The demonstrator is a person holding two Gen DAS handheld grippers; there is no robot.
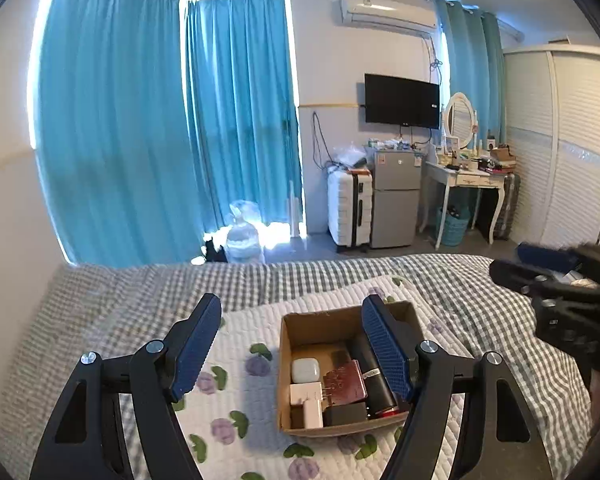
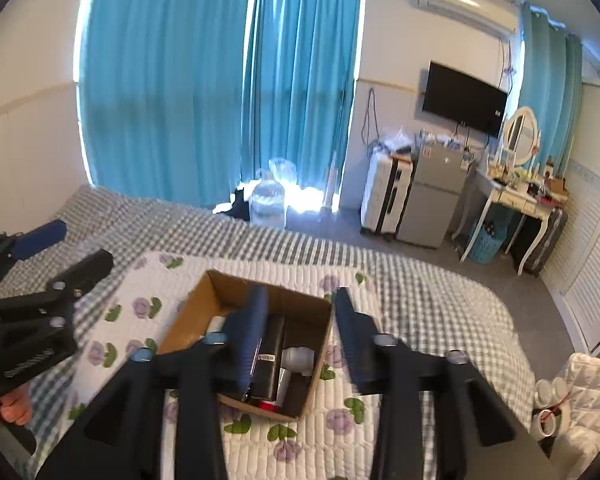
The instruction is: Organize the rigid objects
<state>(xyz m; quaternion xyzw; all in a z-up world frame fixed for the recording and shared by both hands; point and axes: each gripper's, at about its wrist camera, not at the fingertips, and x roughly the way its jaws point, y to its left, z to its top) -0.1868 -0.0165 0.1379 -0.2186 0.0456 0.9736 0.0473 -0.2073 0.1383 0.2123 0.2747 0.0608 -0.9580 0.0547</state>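
Left wrist view: left gripper (image 1: pixel 292 340) spread wide, nothing between fingers. Cardboard box (image 1: pixel 320 320) lower centre on floral quilt (image 1: pixel 236 360), partly behind right finger, apart from pads; holds white earbud case (image 1: pixel 305 370), chargers, dark items.

Right wrist view: right gripper (image 2: pixel 300 332) parted, empty. Box low centre, behind left finger, not touching.

Left black two-finger gripper (image 1: pixel 292 344): jaws spread wide, blue-padded fingers (image 1: pixel 194 350) angled forward and downward, nothing between them. Right black two-finger gripper (image 2: pixel 300 336): jaws partly apart, empty, tilted downward, motion-blurred. In the right wrist view, a person's fingers (image 2: pixel 12 408) wrap the left gripper's handle at the frame's lower left edge.
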